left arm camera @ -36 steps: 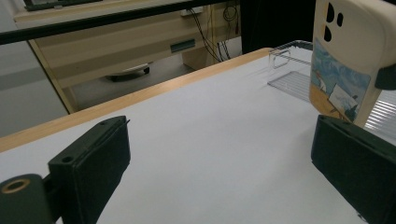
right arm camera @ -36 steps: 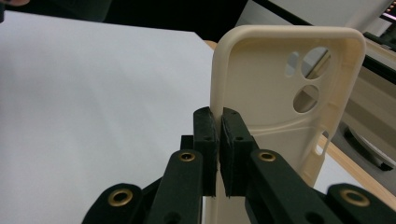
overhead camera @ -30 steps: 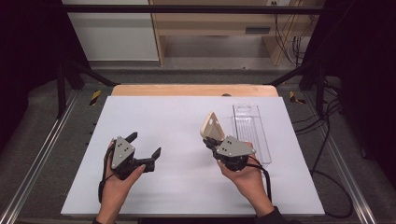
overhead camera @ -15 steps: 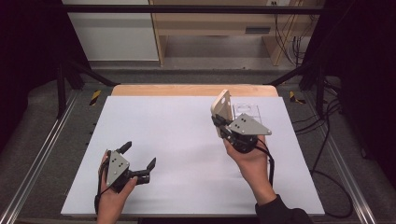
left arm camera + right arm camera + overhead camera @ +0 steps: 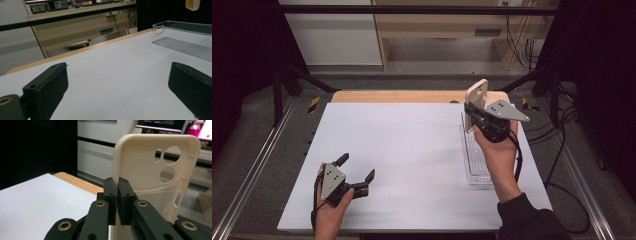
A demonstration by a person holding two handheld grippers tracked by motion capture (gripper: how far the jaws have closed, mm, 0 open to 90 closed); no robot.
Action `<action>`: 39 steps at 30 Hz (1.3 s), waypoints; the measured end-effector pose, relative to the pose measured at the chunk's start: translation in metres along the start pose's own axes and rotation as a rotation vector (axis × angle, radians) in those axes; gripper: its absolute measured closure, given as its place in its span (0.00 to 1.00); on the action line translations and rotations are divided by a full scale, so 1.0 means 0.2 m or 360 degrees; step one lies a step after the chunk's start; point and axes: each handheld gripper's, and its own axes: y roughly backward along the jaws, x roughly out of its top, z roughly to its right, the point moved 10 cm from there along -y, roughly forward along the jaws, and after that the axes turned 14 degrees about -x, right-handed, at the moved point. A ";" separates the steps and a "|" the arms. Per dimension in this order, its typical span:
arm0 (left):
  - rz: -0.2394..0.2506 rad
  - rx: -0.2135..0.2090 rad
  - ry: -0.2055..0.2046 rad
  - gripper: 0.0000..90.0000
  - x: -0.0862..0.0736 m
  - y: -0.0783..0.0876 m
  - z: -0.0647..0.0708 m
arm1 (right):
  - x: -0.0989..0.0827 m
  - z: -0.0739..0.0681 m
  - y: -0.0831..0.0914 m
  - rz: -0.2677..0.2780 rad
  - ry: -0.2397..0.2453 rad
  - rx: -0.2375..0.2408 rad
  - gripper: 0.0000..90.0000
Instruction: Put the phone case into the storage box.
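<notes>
My right gripper (image 5: pixel 470 113) is raised above the table's far right, shut on the side edge of a cream phone case (image 5: pixel 476 101). The case stands upright in the jaws, its camera cut-outs at the top. In the right gripper view the two pads of my right gripper (image 5: pixel 117 192) pinch the wall of the phone case (image 5: pixel 150 170). My left gripper (image 5: pixel 357 168) rests low near the front left of the white table (image 5: pixel 412 145), open, with nothing between its jaws. In the left gripper view the left gripper (image 5: pixel 117 83) frames bare table top, and the phone case (image 5: pixel 192 4) hangs at the top right.
A clear plastic tray (image 5: pixel 476 162) lies lengthwise along the table's right side, under my right hand. The same tray (image 5: pixel 180 37) appears far right in the left gripper view. Metal rails flank the table, and a wooden strip (image 5: pixel 402 96) runs along its far edge.
My right gripper has risen and moved toward the far right with the phone case held in it. The left gripper has drawn back toward the front edge and sunk a little.
</notes>
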 end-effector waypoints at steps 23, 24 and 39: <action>0.0022 -0.0013 0.0066 0.03 -0.03 0.00 -0.02 | -0.24 0.27 -0.40 -0.0224 -0.0293 -0.0235 0.96; 0.0022 -0.0013 0.0069 0.03 -0.03 0.00 -0.02 | -0.24 0.27 -0.40 -0.0221 -0.0292 -0.0241 0.96; 0.0040 -0.0010 0.0072 0.03 -0.03 0.01 -0.02 | -0.29 0.29 -0.44 -0.0254 -0.0327 -0.0254 0.96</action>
